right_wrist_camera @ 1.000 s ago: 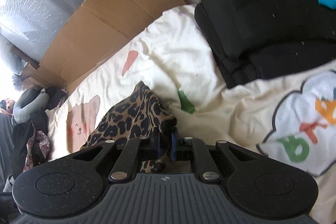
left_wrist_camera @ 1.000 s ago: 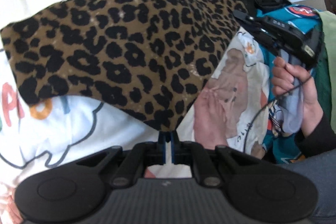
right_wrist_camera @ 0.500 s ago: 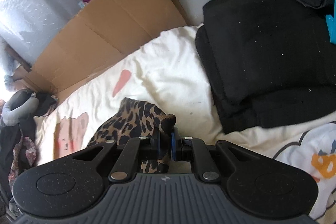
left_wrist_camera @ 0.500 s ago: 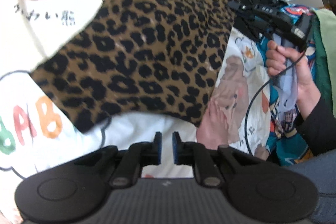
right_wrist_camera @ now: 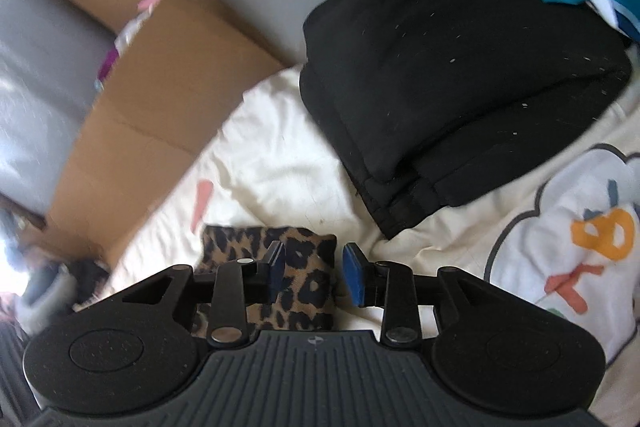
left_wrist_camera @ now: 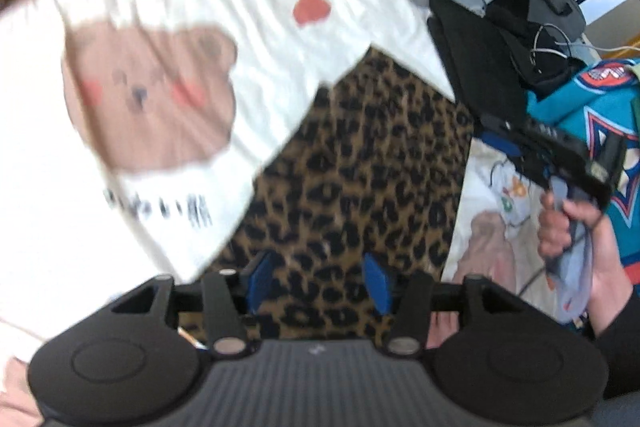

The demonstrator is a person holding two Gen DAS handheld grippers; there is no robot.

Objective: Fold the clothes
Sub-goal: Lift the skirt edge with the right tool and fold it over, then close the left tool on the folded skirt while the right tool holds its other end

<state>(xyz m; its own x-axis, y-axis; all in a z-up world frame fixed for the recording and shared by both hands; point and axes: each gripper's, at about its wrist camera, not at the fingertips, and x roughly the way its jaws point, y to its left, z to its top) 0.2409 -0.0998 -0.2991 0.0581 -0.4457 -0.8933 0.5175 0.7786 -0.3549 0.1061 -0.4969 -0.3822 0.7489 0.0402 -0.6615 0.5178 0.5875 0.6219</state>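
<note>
Leopard cloth (left_wrist_camera: 360, 163) lies flat on the bear-print blanket (left_wrist_camera: 152, 99), long axis running away from L gripper (left_wrist_camera: 316, 283). Both jaws have just been opening: L gapes above cloth, gripping nothing. R gripper (right_wrist_camera: 316, 275) is released too, nearer, cloth's far corner between its pads.

Two close fisheye wrist views, angled down (left steeper), sharing the leopard-print cloth (left_wrist_camera: 360, 163) on the blanket (right_wrist_camera: 280, 163).

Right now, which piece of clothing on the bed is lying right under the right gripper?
The leopard-print garment, sitting between the open right gripper; the folded black clothes lie farther away.
</note>
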